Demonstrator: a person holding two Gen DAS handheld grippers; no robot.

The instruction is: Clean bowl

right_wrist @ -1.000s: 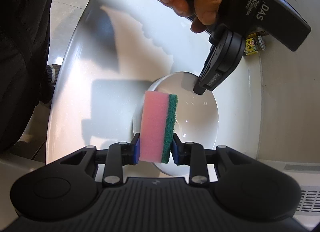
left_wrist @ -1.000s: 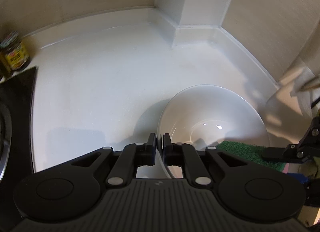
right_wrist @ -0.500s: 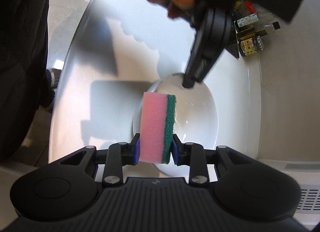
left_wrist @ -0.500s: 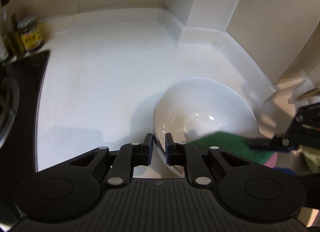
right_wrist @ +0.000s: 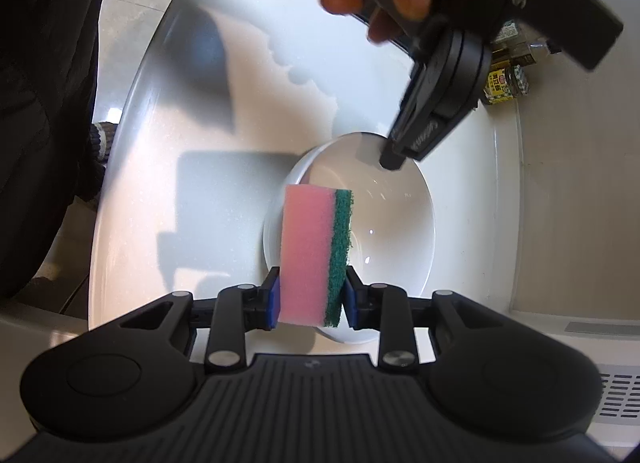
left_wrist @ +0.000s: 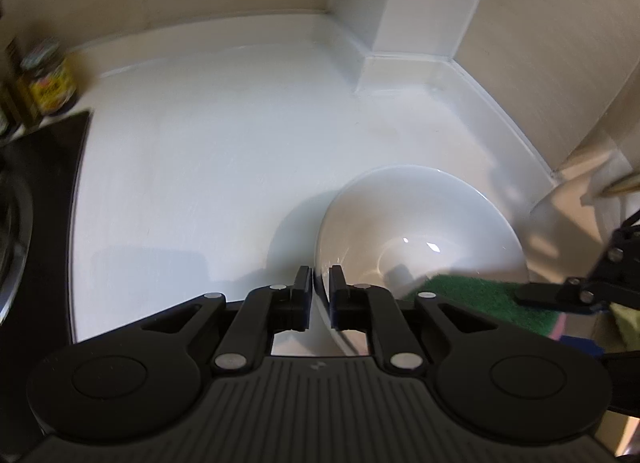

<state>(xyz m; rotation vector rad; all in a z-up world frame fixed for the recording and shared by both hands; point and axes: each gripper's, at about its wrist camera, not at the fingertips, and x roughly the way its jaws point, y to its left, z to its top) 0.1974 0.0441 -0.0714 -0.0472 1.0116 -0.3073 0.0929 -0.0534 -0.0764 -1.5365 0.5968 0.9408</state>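
Since the earlier frame, the white bowl [left_wrist: 416,231] is no longer pinched: the left gripper [left_wrist: 320,287] has just been opening, and its jaws are now standing slightly spread astride the near rim without pressing it. The bowl is sitting on the white countertop [left_wrist: 224,151], directly ahead of both grippers. Just above its hollow, the right gripper [right_wrist: 310,297] is clamping a pink-and-green sponge [right_wrist: 316,255], long axis pointing into the bowl, making that hand the nearer for wiping.
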